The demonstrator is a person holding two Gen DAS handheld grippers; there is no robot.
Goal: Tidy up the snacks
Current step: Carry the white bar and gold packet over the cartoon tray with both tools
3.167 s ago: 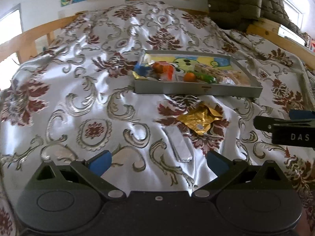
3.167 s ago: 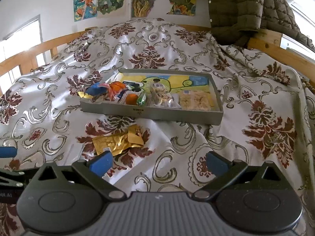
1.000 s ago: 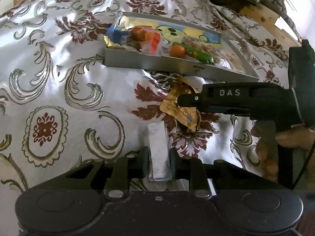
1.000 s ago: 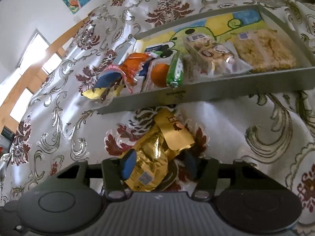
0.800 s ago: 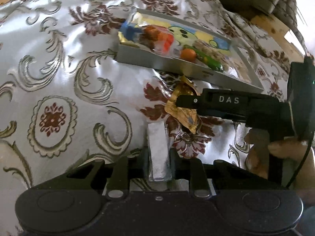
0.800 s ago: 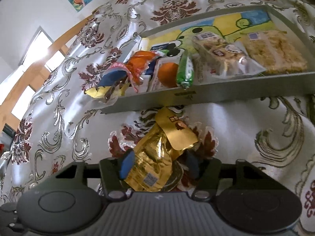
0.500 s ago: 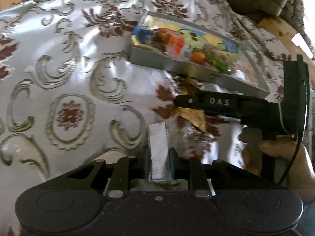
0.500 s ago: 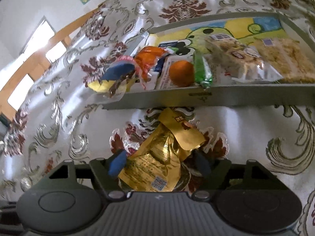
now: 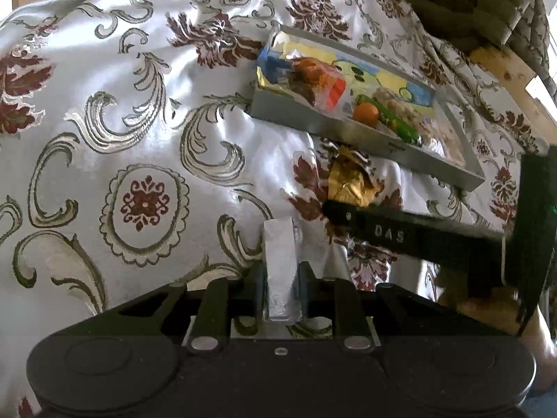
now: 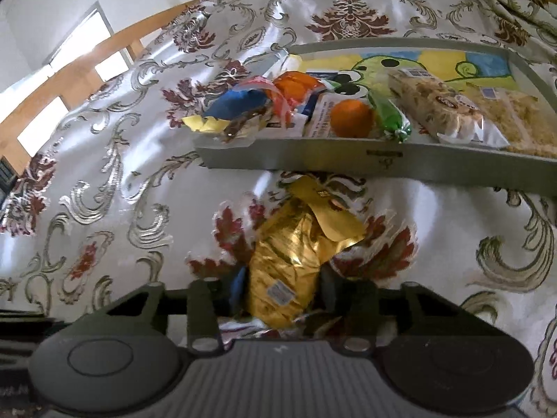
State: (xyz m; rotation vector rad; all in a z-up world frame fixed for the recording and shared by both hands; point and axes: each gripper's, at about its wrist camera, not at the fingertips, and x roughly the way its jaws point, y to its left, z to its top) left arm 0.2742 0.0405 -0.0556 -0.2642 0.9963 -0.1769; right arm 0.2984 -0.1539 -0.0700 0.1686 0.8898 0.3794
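Vs 1 s ago: left gripper (image 9: 281, 278) is clamped on the silver foil bar (image 9: 279, 264) as before, now w/ the bar lifted a bit off the bedspread (image 9: 104, 132). Right gripper (image 10: 280, 287) has just been closing; its fingers (image 10: 237, 284), wider apart half a sec ago, now press both sides of the gold foil pouch (image 10: 289, 261).

Left wrist view only: the right gripper's black arm marked "DAS" crossing in from the right, the person's hand (image 9: 487, 306) under it, a quilted olive jacket (image 9: 487, 0) top right. The pouch there is mostly hidden behind that arm.

Right wrist view only: the pouch's barcode sticker, wooden bed rail (image 10: 104, 59), a poster on the wall.

Grey tray (image 10: 313, 160) sits on the bed beyond both snacks, just past the pouch; shallow, rectangular, cartoon print inside. Holds crinkly wrappers at left, an orange ball-shaped snack (image 10: 351, 118), a green wrapped stick (image 10: 390, 115), clear packs of beige snacks (image 10: 442, 108) at right. Bedspread is shiny satin, maroon-and-grey damask scrolls.
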